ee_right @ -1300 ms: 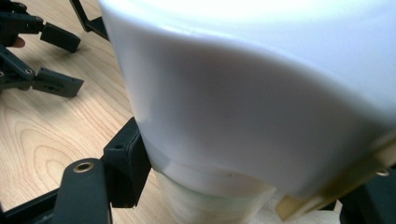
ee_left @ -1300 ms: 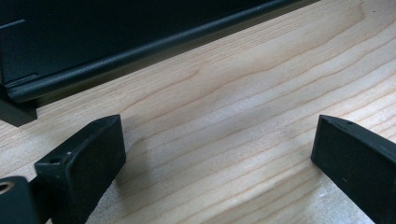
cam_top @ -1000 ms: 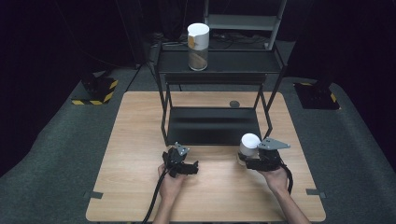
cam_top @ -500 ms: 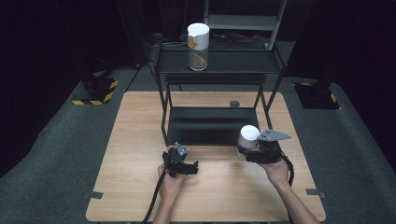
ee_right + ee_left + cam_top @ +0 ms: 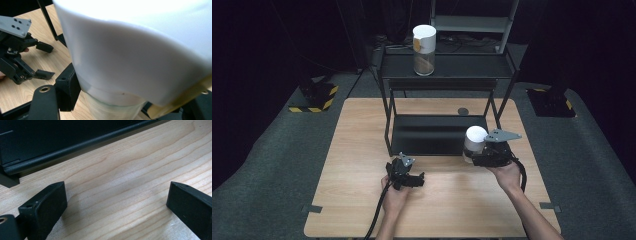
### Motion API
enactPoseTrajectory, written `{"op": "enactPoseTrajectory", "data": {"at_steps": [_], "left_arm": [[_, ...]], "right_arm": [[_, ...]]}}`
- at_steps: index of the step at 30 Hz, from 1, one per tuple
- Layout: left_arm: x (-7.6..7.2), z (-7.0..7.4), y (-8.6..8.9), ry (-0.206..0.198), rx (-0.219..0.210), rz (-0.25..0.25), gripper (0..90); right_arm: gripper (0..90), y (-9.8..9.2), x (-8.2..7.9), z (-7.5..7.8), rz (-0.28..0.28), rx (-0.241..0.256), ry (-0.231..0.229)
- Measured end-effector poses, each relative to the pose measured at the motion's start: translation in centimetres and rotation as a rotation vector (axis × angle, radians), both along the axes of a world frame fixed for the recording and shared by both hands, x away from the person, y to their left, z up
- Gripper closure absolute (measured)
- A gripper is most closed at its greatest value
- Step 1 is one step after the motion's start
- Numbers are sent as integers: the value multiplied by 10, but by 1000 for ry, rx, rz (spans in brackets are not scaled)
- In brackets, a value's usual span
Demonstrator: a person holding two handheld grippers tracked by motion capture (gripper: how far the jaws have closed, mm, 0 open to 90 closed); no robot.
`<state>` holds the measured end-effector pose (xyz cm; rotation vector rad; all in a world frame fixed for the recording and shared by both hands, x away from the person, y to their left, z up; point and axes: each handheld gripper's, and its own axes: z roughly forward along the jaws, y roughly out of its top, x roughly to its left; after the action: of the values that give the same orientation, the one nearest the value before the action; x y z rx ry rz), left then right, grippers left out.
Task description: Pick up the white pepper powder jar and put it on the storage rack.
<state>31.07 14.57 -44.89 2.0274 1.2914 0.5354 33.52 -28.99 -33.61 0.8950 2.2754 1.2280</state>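
Note:
A clear jar with a white lid (image 5: pixel 475 140) is held a little above the table, just in front of the black rack's lower shelf (image 5: pixel 432 134). My right gripper (image 5: pixel 474 154) is shut on the jar's body below the lid. In the right gripper view the jar (image 5: pixel 140 50) looms large between the jaws of the right gripper (image 5: pixel 125 110). A second white-lidded jar (image 5: pixel 424 49) stands on the rack's top shelf (image 5: pixel 472 67). My left gripper (image 5: pixel 412 176) rests open on the wooden table (image 5: pixel 357 150), holding nothing. The left gripper view shows this gripper (image 5: pixel 115 200) spread wide over bare wood.
The black two-level rack stands at the table's far middle, with its legs (image 5: pixel 388 125) at either side. A small dark disc (image 5: pixel 463 111) lies on the table behind the rack. The open left gripper (image 5: pixel 48 60) sits to the left in the right gripper view.
My right gripper has carried the jar forward and upward, toward the rack's lower shelf. The left gripper has stayed in place.

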Motion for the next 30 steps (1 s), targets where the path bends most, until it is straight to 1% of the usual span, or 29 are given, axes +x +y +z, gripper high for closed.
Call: {"op": "enactPoseTrajectory", "data": {"at_steps": [5,6,9,11,12,24,30], "left_arm": [[0,0,0,0,0,0,31],[0,0,0,0,0,0,31],[0,0,0,0,0,0,31],[0,0,0,0,0,0,31],[0,0,0,0,0,0,30],[0,0,0,0,0,0,31],[0,0,0,0,-1,0,31]], "right_arm": [[304,0,4,10,21,-1,1],[304,-1,6,14,24,2,2],[304,-2,8,18,26,7,6],[304,-4,10,24,29,15,9],[304,-4,10,24,29,15,9],[304,-9,19,58,33,49,2],[304,-8,23,74,42,52,-3]]}}
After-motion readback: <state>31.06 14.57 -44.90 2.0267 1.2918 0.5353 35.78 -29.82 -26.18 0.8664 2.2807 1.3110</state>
